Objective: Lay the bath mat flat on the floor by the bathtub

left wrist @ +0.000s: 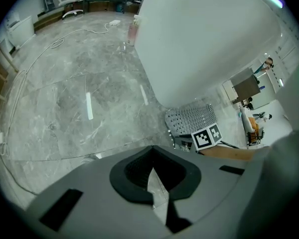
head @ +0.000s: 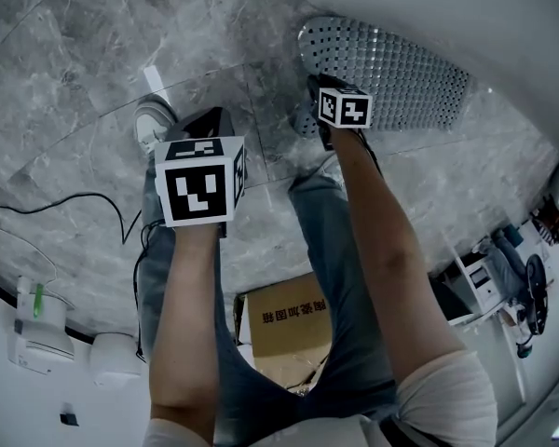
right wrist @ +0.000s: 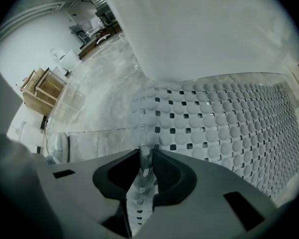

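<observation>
Right gripper (right wrist: 145,153) fingers clamped on bath mat (right wrist: 229,128) edge, likely to pull it flat along bathtub (right wrist: 199,29); left gripper (left wrist: 152,171) fingers together, empty, idle above floor (left wrist: 79,98).

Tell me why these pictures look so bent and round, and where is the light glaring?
Head view: the fisheye lens bends the bathtub rim and the tile lines of the floor. Left gripper view: black rounded corners, and bright lamp streaks glare off the glossy floor. Right gripper view: the same dark corners; the bath mat curves away, and its edge nearest the lens is blurred.
</observation>
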Action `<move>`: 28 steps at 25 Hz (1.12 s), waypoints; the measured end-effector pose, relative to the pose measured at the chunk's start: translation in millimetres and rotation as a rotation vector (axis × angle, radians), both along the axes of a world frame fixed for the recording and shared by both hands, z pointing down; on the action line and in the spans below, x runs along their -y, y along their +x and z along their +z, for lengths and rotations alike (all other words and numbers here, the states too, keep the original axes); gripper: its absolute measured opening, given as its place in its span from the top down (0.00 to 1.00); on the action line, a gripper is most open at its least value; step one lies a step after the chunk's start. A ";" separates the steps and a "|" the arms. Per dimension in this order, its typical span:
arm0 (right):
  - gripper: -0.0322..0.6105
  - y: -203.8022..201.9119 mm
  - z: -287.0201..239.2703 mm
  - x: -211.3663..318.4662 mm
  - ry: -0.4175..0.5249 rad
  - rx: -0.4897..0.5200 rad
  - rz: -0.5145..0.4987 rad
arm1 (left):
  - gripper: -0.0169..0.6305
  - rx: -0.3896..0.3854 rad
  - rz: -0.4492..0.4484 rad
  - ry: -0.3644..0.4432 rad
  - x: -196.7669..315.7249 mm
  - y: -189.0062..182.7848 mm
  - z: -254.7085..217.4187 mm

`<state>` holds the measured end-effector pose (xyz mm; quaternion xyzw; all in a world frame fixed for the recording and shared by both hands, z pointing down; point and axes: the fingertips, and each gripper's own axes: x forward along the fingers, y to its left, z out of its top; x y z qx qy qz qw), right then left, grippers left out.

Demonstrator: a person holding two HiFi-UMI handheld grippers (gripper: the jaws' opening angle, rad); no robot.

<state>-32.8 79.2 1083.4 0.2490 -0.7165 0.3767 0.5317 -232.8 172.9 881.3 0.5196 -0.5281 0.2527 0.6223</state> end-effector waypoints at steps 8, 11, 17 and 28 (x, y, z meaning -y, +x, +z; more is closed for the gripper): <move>0.75 -51.0 6.5 -70.2 -0.113 0.074 -0.143 | 0.95 -0.005 -0.016 -0.007 -6.5 -10.9 2.5; 0.73 -54.1 7.4 -82.8 -0.136 0.092 -0.156 | 0.95 -0.010 -0.022 -0.007 -7.7 -11.2 2.6; 0.68 -55.3 2.0 -106.2 -0.192 0.145 -0.211 | 0.95 -0.008 -0.007 -0.009 -7.9 -5.6 1.3; 0.70 -74.1 -13.8 -80.9 -0.085 0.220 -0.132 | 0.95 0.008 0.021 -0.018 -5.4 -1.4 5.3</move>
